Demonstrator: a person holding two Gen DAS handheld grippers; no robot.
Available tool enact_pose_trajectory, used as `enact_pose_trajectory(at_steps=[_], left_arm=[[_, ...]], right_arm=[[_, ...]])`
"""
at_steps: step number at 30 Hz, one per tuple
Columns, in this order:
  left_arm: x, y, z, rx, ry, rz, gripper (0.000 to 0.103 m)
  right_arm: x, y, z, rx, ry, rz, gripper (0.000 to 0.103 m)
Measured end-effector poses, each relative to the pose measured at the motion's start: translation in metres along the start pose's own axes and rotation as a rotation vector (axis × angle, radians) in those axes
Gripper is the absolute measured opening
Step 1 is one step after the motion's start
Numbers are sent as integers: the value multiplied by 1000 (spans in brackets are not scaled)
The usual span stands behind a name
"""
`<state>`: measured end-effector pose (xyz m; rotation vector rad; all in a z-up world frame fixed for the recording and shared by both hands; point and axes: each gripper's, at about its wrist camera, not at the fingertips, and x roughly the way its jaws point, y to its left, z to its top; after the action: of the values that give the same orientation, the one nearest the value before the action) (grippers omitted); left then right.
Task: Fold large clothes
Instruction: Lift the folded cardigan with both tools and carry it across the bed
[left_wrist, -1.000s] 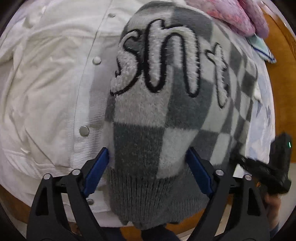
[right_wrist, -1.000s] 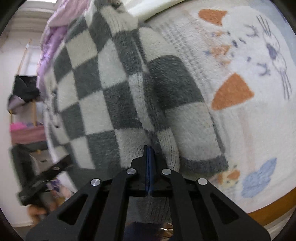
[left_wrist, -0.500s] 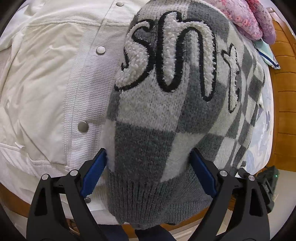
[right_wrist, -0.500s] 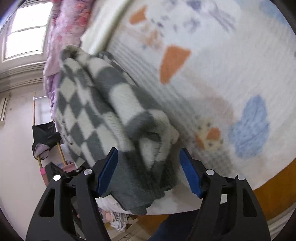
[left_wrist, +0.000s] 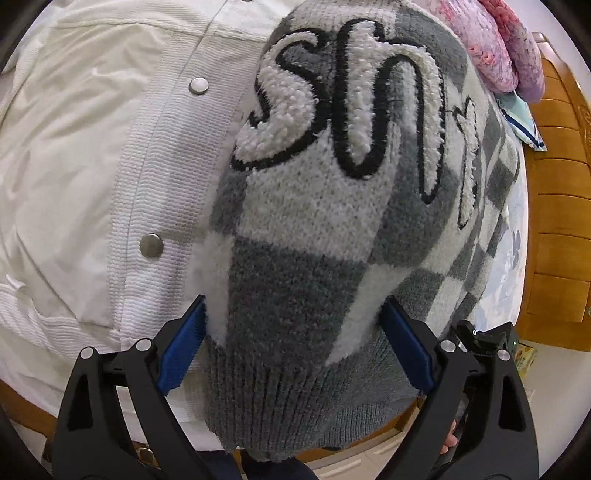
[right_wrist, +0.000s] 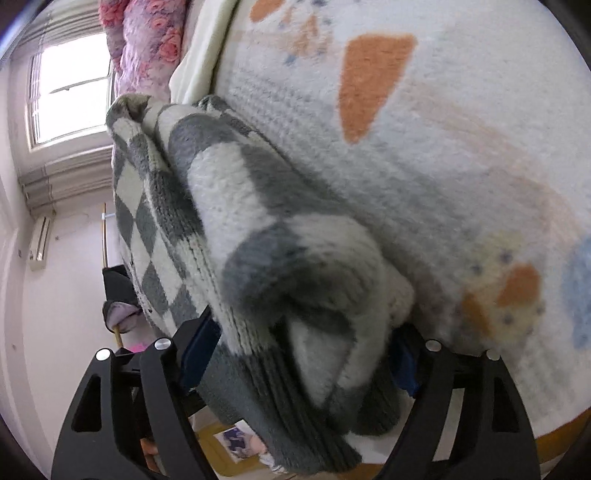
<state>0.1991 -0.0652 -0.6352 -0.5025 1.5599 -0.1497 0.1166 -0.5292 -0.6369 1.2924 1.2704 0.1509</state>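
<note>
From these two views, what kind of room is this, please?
Most likely a bedroom. The checkered sweater and a white snap-button jacket lie on a bed with a wooden frame, a printed blanket and floral bedding; a window is behind.

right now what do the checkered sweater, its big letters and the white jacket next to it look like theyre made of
Checkered sweater: soft fuzzy knit, probably wool or acrylic; visible stitches and a ribbed hem.
Big letters: looped, terry-like pile, white with black outline, raised above the knit.
White jacket: smooth matte woven cloth, perhaps cotton, with a ribbed placket and dull metal snaps.
</note>
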Motion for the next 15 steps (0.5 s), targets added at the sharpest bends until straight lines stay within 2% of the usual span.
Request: enact_pose_trajectory(at_steps=[1,4,8,12,15], left_arm=[[0,0,0,4,-1,-3,90],[-2,-5,-4,47,-19,8,83],[-11,-9,-9,58,-45,0,67],[-18,-21,-16,99,-71,12,60],[-20,-39,-24,139,-91,26,57]], right_arm=[[-2,3,-2,-10,-6,-3,61],[-13,25,-15,-104,-27,-104,45],[-20,59,-26,-195,-53,-215,40],[-32,86,-31,-272,-78,-272,37],[-43,97,-27,-301,-88,-275,35]])
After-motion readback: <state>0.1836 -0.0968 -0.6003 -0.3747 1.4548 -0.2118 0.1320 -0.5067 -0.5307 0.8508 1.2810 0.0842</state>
